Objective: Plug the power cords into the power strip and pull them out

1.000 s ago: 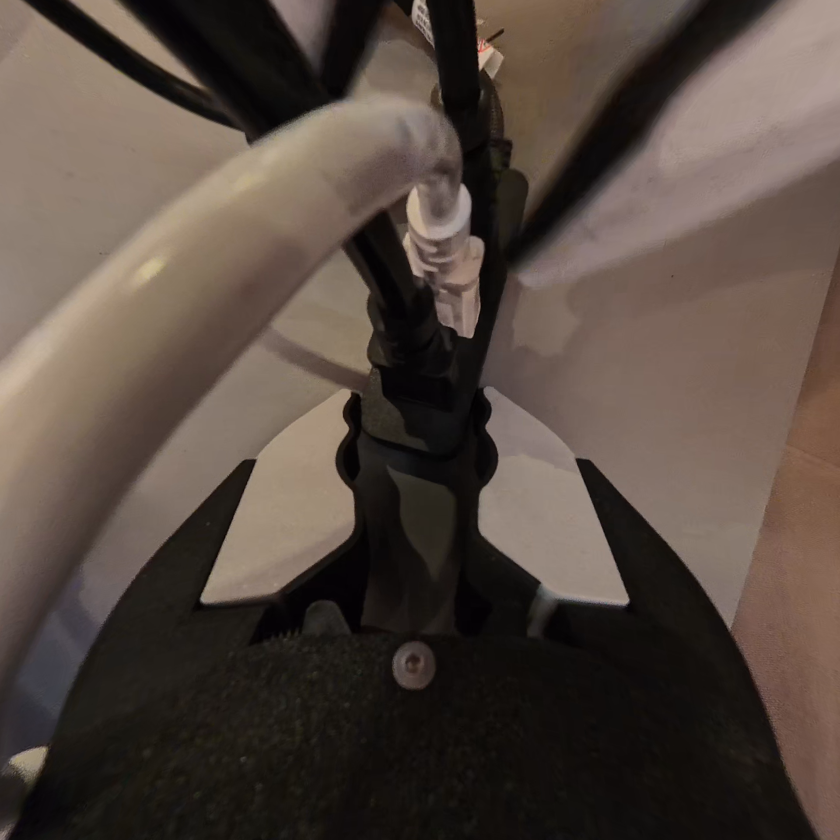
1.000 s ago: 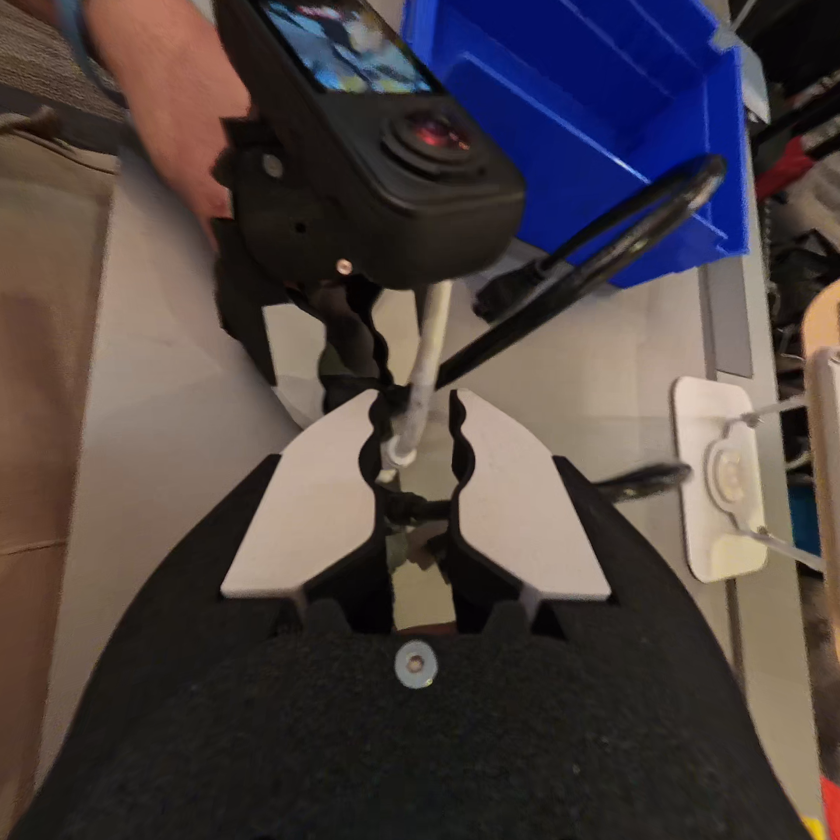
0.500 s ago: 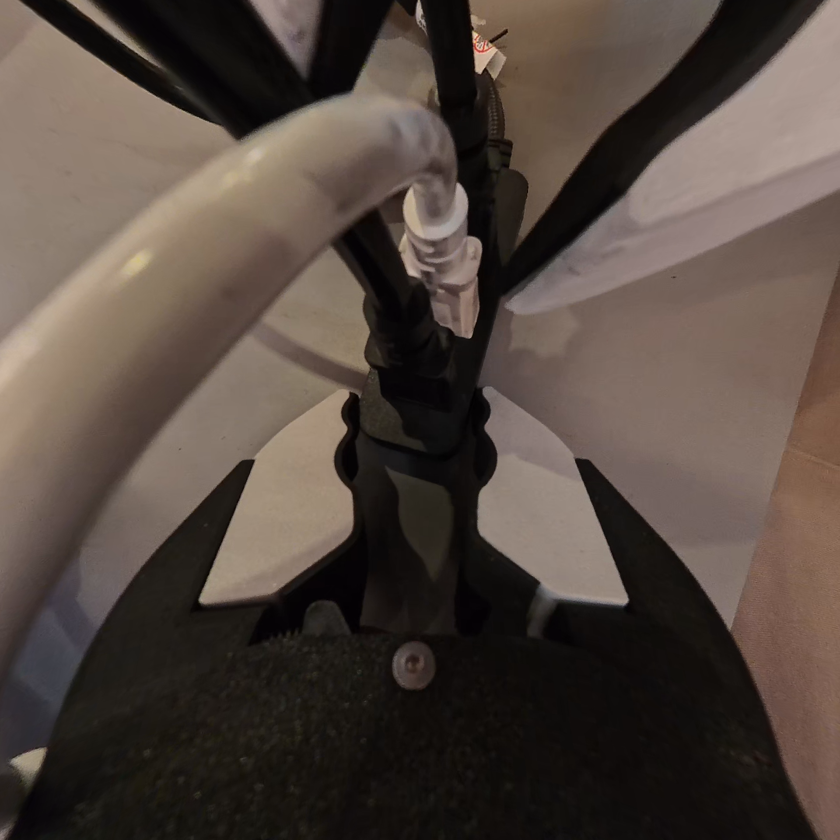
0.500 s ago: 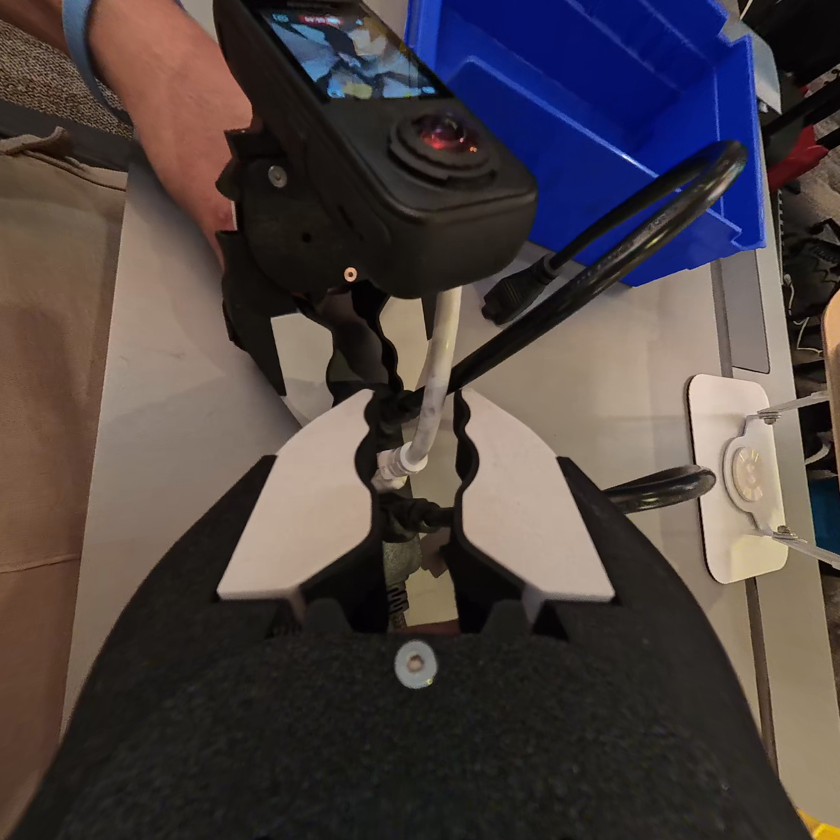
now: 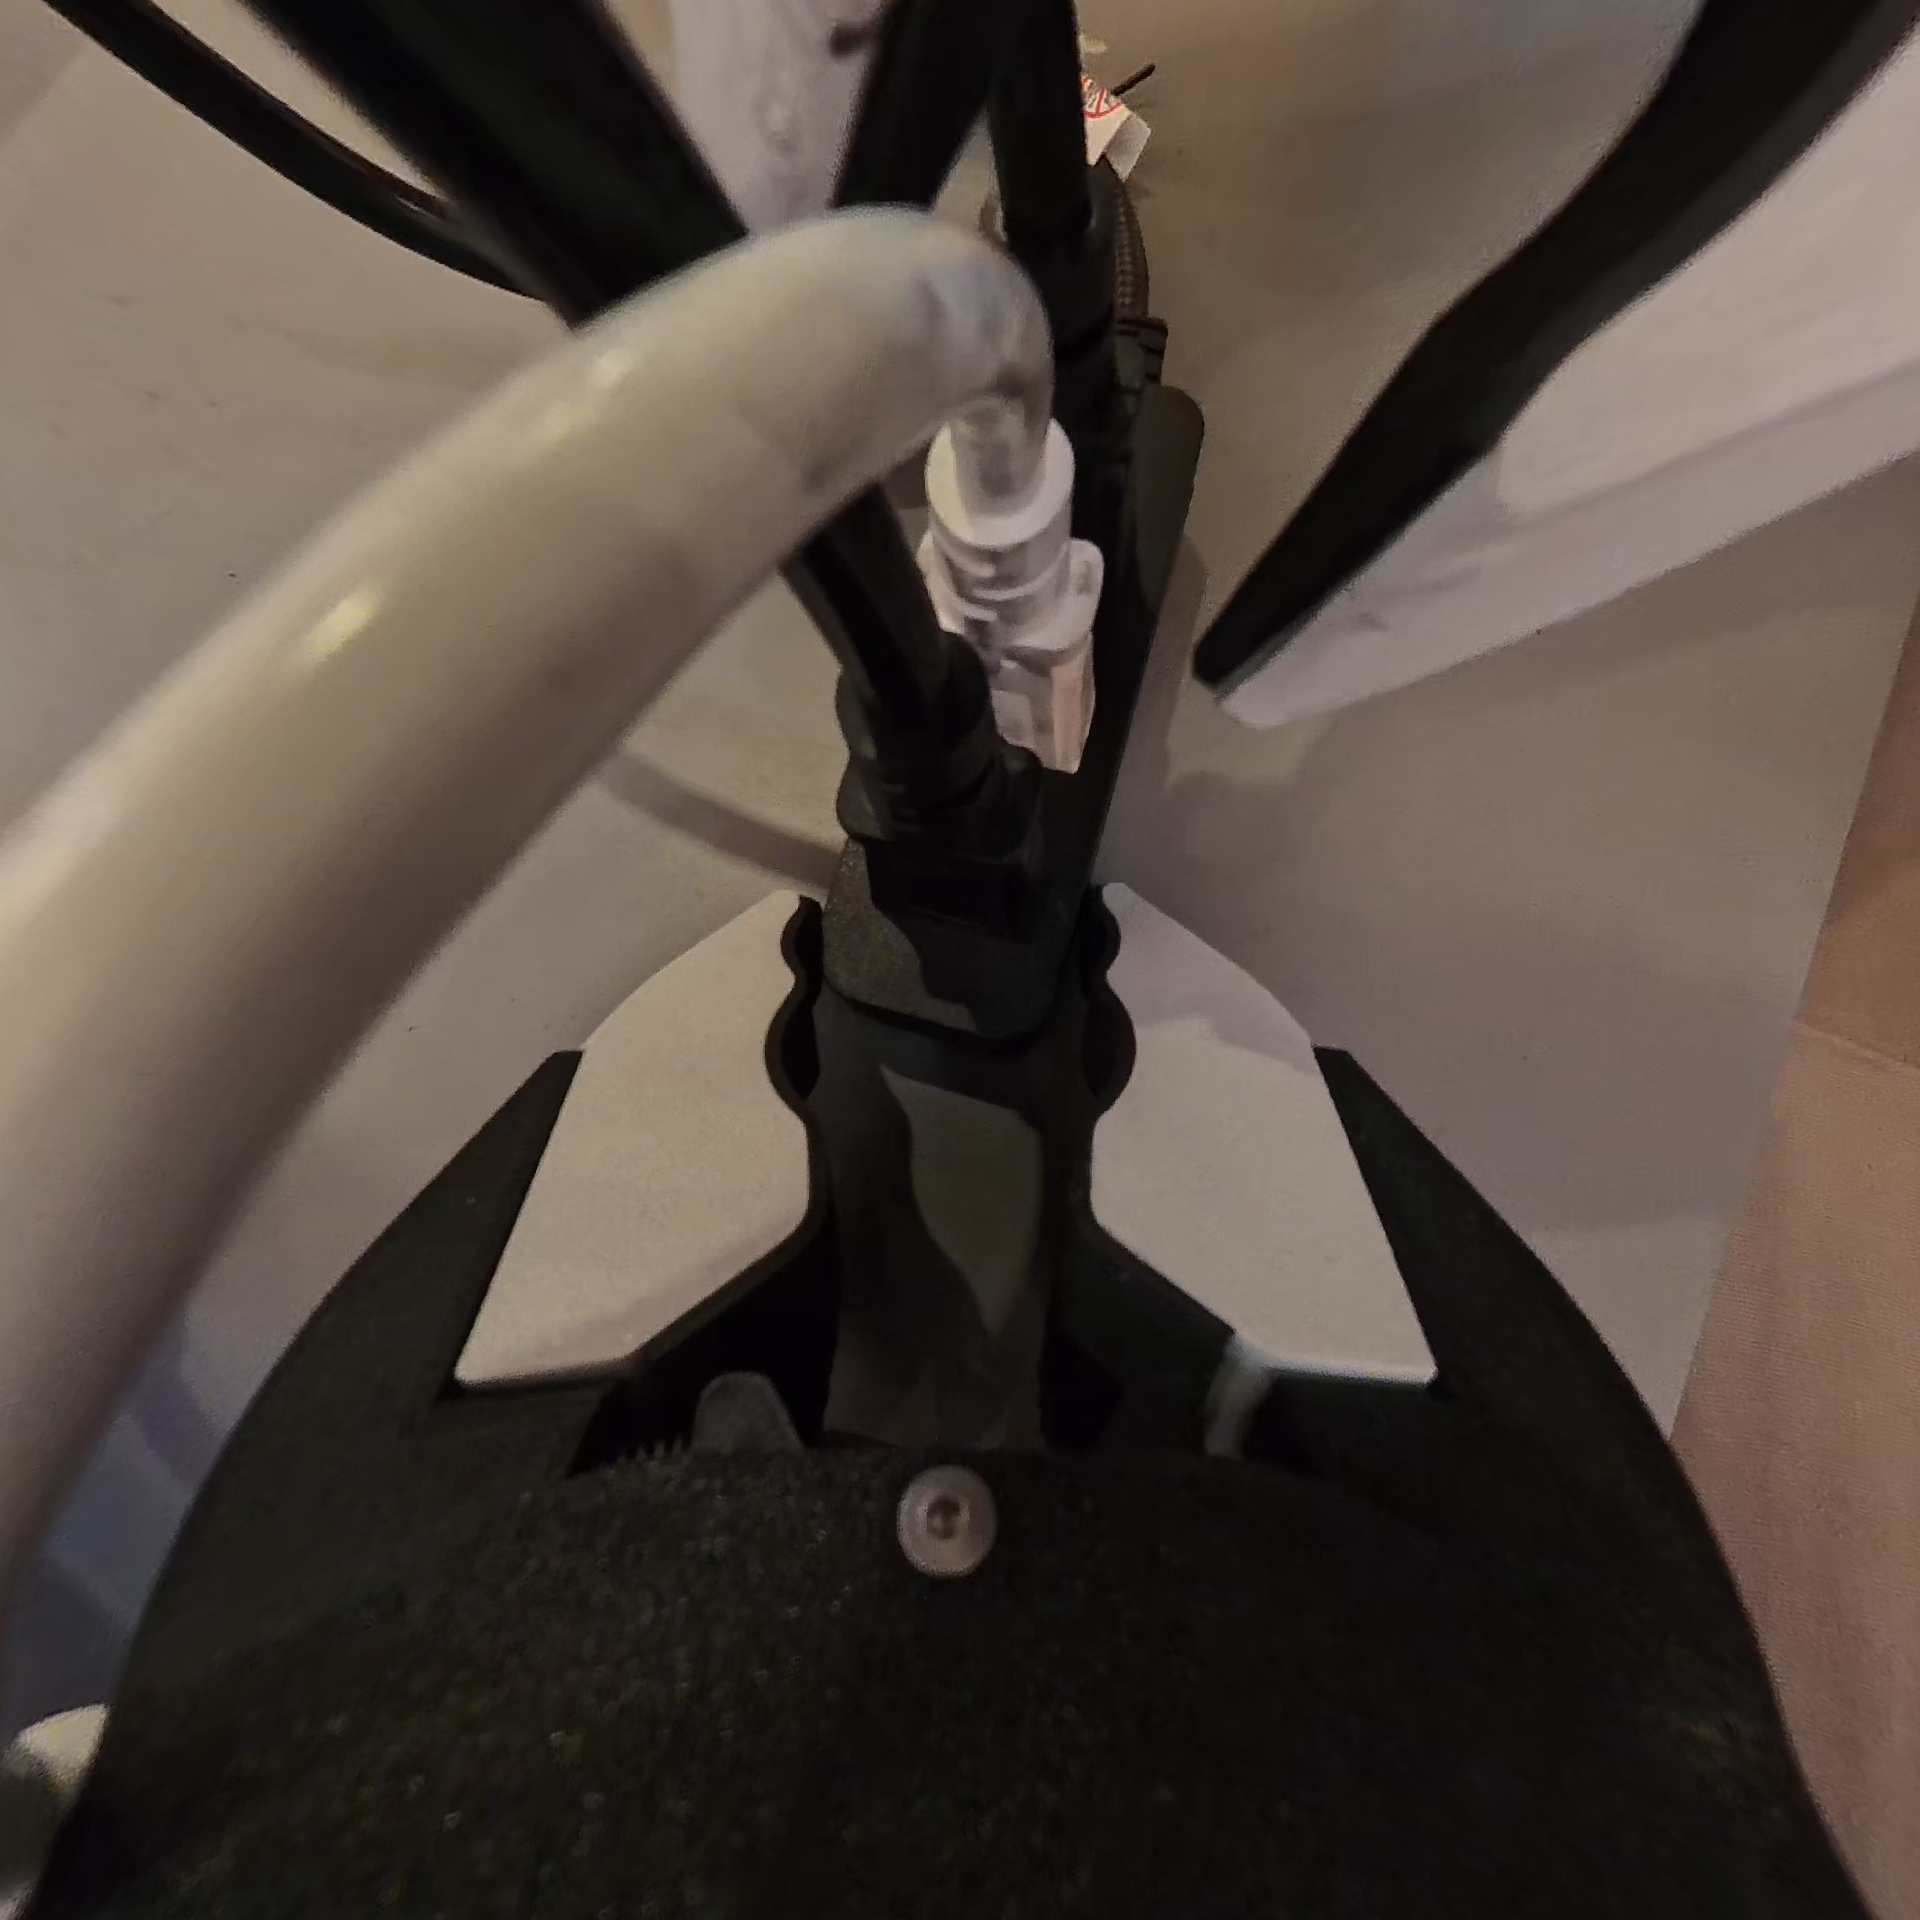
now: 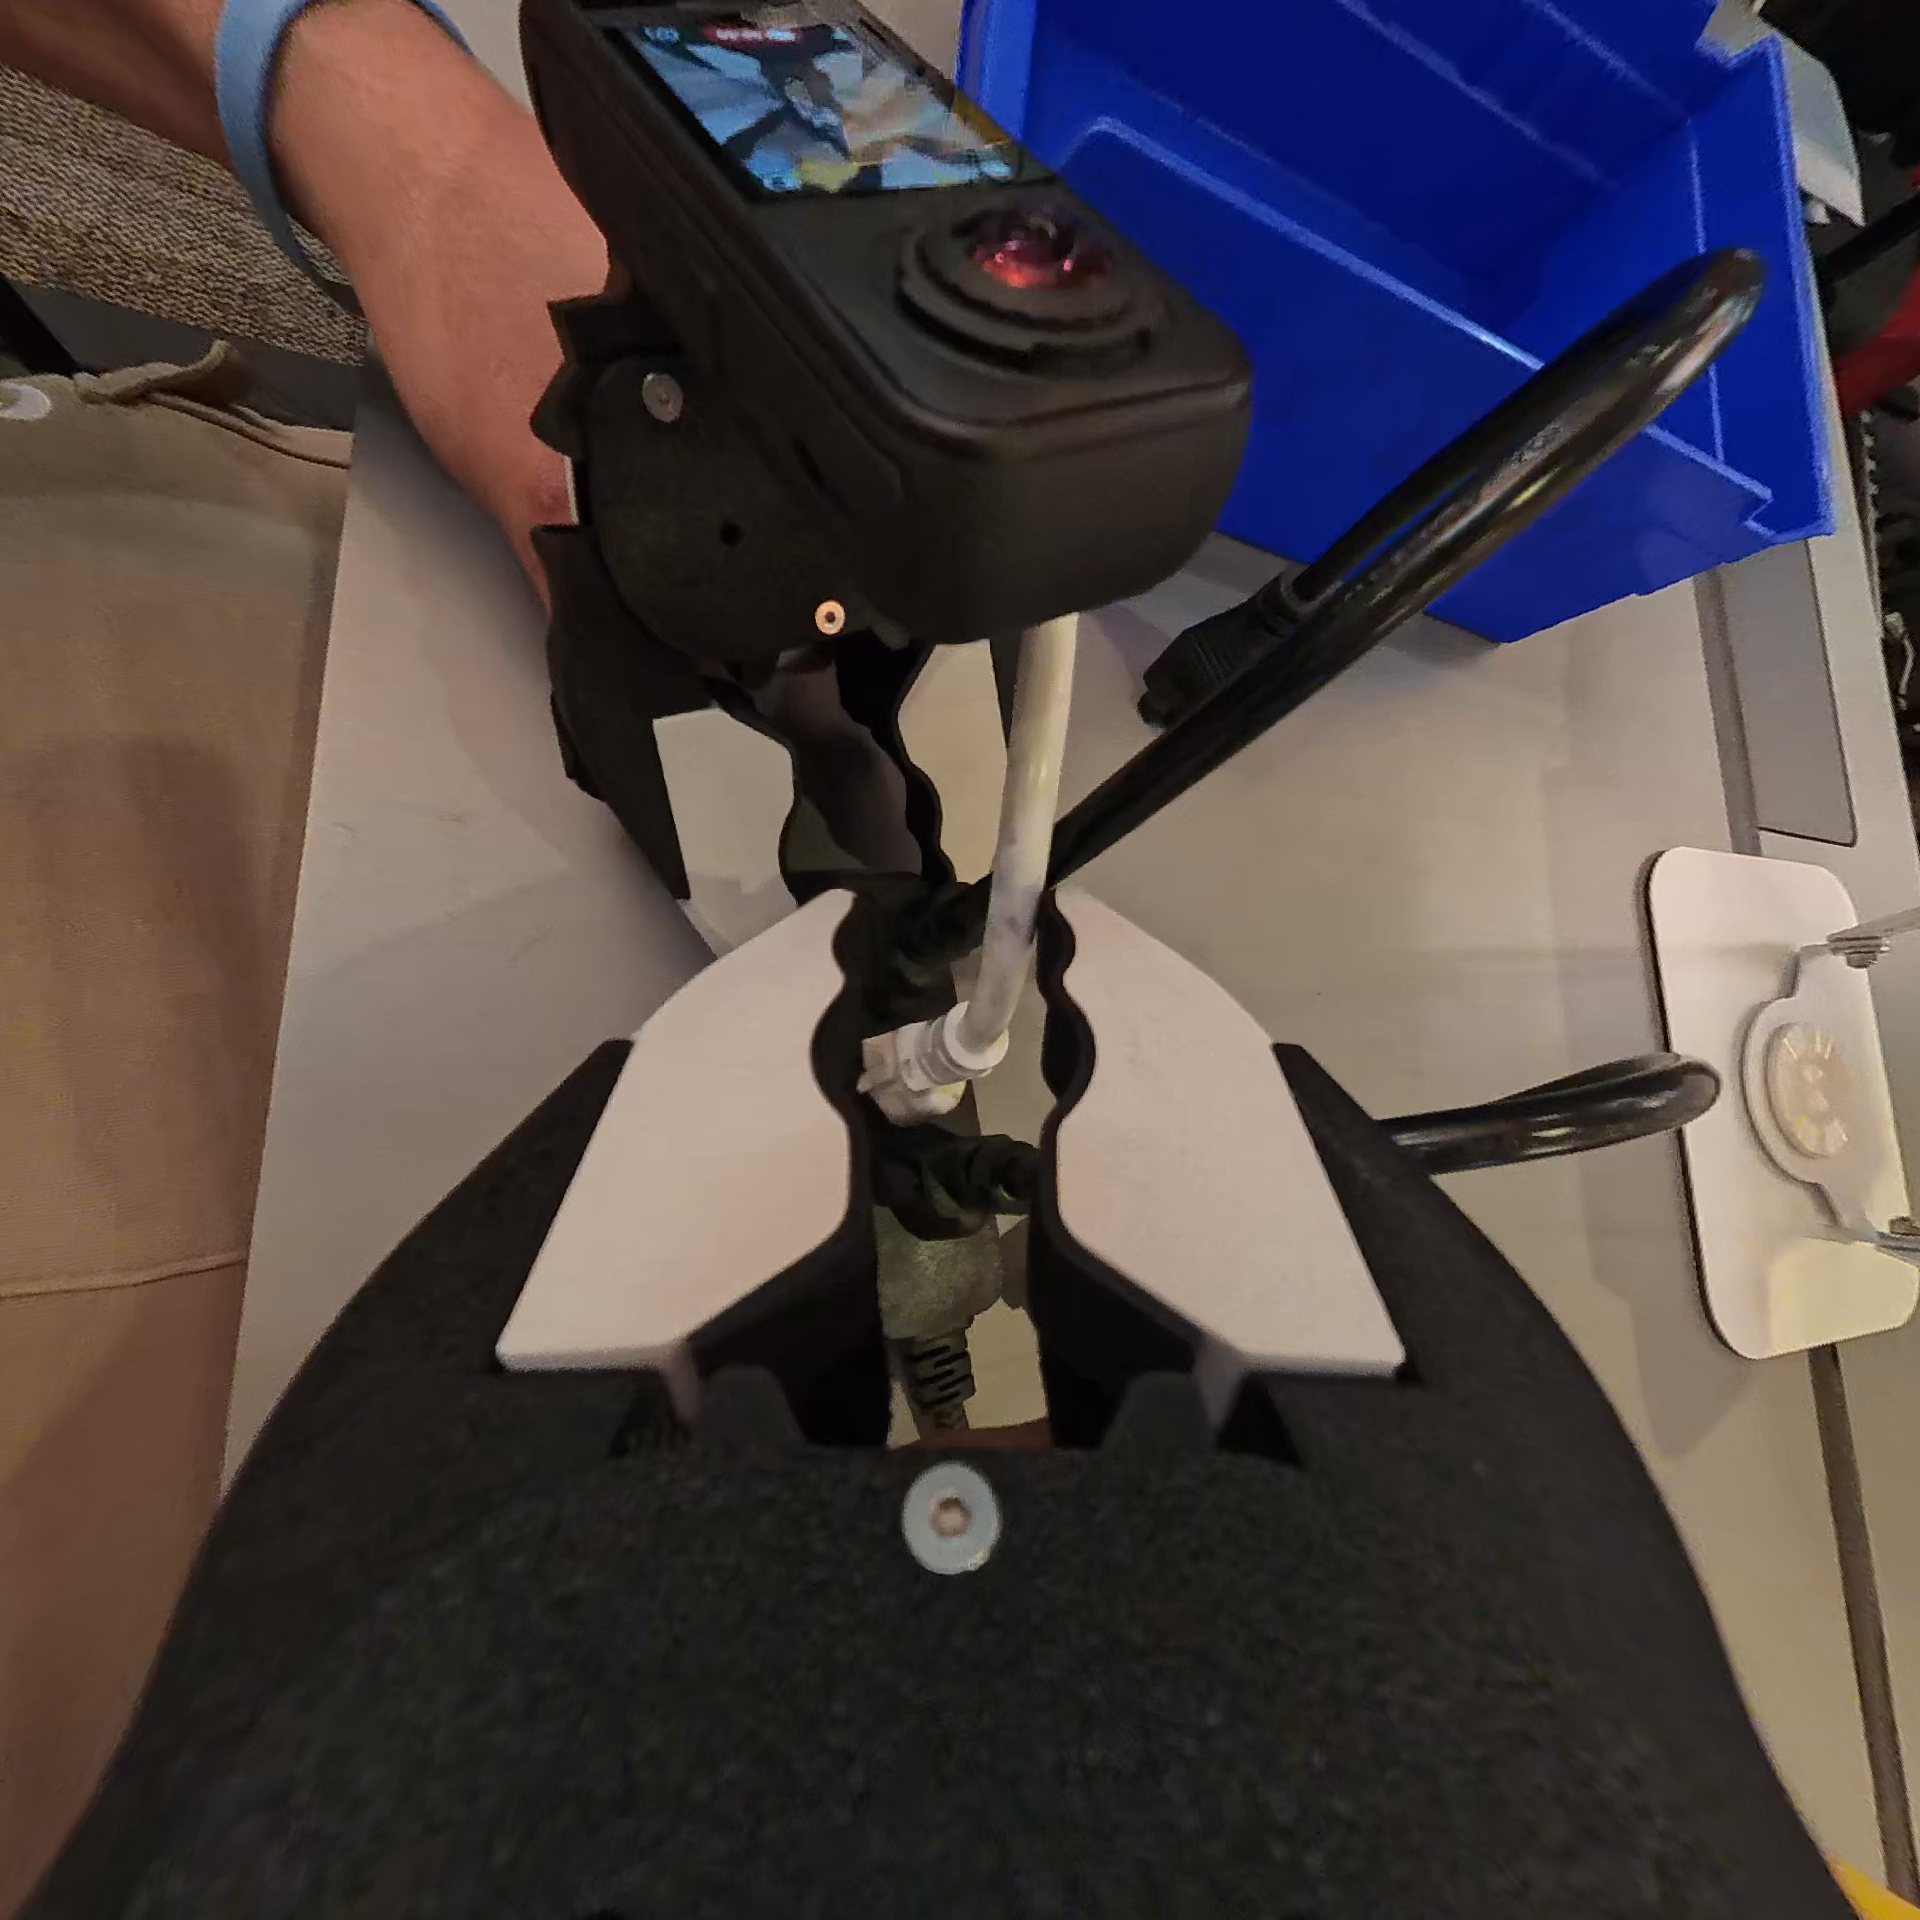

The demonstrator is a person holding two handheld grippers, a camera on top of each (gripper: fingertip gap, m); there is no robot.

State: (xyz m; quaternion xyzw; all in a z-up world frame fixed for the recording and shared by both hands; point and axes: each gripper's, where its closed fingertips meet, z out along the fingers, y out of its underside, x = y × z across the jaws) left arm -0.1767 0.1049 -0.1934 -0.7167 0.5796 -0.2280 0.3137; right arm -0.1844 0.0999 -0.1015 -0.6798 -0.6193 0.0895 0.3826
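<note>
From the left wrist view, the left hand-held gripper (image 5: 951, 997) is clamped narrow on one end of the long black power strip (image 5: 940, 1164), which runs straight away from the camera along its fingers. A black plug (image 5: 935, 800) and a small white plug (image 5: 1023, 634) with a thick pale grey cord (image 5: 416, 665) sit in its face, with more black cords (image 5: 582, 135) fanning above. That hold looks firm enough to brace against a pull.

From the right wrist view, the right hand-held gripper (image 6: 951, 1049) straddles the same strip from its other end, jaws part-open around the white plug (image 6: 914, 1065) and not yet pinching it. I'd close squarely on the plug body, not the cord, and draw straight off the strip's face. The strip's long axis runs from camera toward the left hand-held gripper (image 6: 831, 810), lifted above the light grey table (image 6: 1351, 935), near a blue plastic bin (image 6: 1403, 260).
</note>
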